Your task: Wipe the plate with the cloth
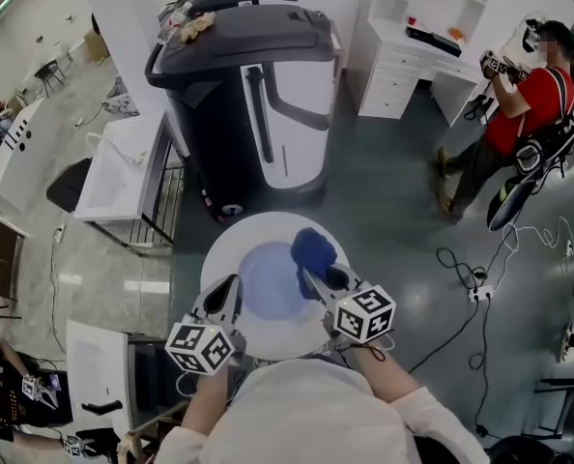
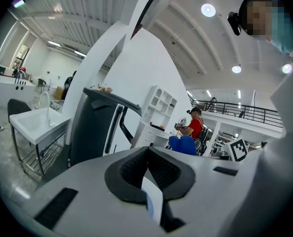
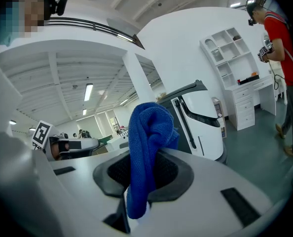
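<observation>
A white plate with a pale blue centre hangs in the air in front of me in the head view. My left gripper is shut on its near left rim. In the left gripper view the thin plate edge shows between the closed jaws. My right gripper is shut on a blue cloth, which lies bunched over the plate's right side. Seen from the right gripper view, the cloth stands up out of the jaws and hides the pads. The cloth also shows in the left gripper view.
A big dark grey and white machine stands just beyond the plate. A white sink stand is on the left. White shelving with drawers is at the back right. A person in red stands there, and cables lie on the floor.
</observation>
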A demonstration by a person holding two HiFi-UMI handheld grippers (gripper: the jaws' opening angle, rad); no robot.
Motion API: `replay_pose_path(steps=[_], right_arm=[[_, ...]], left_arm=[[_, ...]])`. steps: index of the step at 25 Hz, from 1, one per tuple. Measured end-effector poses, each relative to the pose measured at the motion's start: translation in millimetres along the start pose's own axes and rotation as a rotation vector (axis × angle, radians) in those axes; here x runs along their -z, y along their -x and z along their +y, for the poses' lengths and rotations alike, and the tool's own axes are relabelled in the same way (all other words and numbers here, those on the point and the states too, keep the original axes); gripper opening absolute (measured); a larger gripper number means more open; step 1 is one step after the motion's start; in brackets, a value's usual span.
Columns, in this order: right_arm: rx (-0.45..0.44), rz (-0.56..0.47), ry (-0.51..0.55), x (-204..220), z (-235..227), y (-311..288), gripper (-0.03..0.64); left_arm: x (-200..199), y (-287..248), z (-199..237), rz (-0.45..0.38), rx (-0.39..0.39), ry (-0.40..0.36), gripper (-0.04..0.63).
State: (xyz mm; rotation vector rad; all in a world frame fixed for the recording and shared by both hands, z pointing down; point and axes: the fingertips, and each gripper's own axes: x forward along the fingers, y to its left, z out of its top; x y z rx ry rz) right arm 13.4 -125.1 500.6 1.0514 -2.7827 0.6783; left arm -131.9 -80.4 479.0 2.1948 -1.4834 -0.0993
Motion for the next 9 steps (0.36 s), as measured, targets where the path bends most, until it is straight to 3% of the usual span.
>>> replay_pose_path(steps=[9], right_arm=[[0.009, 0.006, -0.003, 1.7, 0.5, -1.9, 0.089]], left_arm=[[1.2, 1.1, 5.1, 0.003, 0.003, 0.022, 0.032]])
